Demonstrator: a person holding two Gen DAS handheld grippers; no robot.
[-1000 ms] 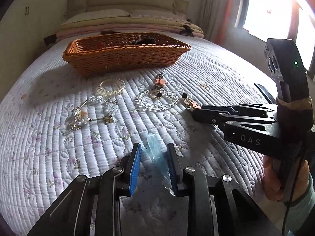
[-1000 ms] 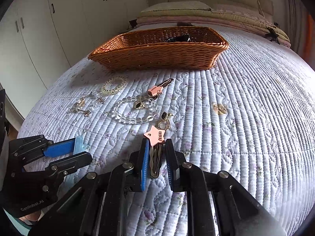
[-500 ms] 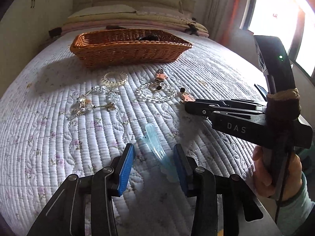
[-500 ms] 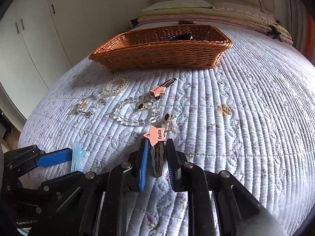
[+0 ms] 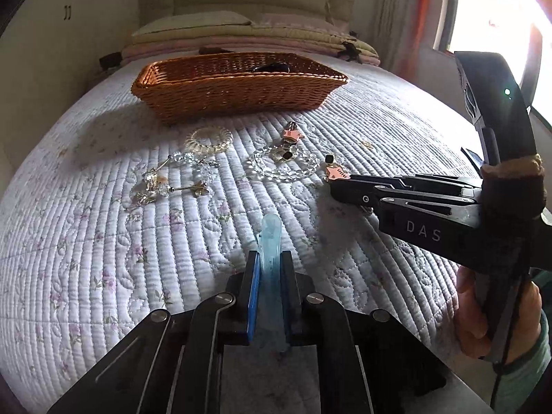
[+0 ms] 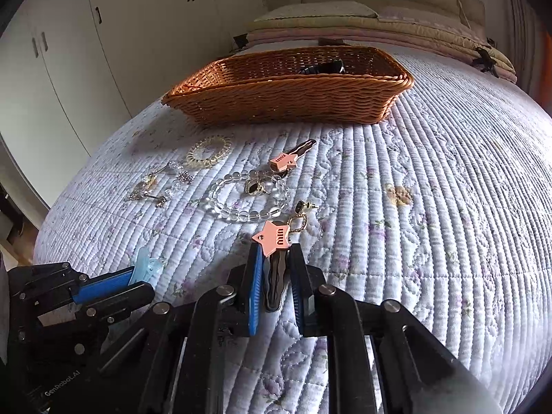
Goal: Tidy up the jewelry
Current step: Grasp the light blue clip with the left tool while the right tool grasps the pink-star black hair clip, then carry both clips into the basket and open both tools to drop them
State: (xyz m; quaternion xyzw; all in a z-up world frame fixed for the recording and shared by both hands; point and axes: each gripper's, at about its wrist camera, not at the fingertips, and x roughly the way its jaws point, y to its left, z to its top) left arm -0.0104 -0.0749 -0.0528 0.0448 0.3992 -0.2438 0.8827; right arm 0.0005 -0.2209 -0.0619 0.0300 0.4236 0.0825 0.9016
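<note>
1. Half a second earlier the left gripper stood spread around the pale blue hair clip; now its blue-padded jaws have closed in and pinch the clip, whose tip pokes forward past the pads.
2. From the right wrist view, the same gripper enters at lower left, the clip's translucent end sticking out beyond its fingers and low over the quilted bedspread.
3. The right gripper is clamped on a dark hair clip topped with a pink star, just as in the earlier frames; the clip's body sits between the pads and the star juts out in front.
4. Just beyond that star lies a gold-framed black earring, and next to it a clear bead bracelet with a second earring resting inside its loop.
5. A second pink-star clip lies at the bracelet's far edge, a coiled clear hair tie to the left, and a tangle of crystal pins nearer the left edge.
6. Behind everything sits the wicker basket, a dark item inside it.
</note>
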